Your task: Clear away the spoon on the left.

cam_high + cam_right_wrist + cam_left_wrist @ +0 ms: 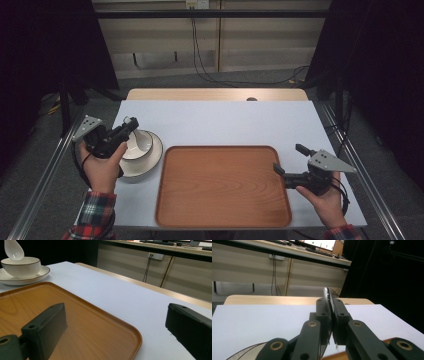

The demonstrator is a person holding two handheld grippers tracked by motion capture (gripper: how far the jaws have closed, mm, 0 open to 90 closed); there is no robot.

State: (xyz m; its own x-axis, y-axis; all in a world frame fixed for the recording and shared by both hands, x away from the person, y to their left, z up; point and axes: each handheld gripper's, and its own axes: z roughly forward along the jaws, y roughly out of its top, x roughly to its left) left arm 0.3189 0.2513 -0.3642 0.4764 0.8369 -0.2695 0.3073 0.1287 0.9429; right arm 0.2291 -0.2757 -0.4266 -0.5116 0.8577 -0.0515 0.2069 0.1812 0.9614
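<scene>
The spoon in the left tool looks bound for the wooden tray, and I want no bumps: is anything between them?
Nothing visible. The spoon hangs over the bowl on its plate; the tray lies just beside, bare, with the right tool open at its far edge.

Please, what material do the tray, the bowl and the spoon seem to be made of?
Tray: probably wood or a wood-look laminate, showing brown grain and a soft sheen. Bowl: probably glazed ceramic, glossy white with a thin dark rim line. Spoon: glossy white with highlights, so likely ceramic too, though hard plastic could look the same.
</scene>
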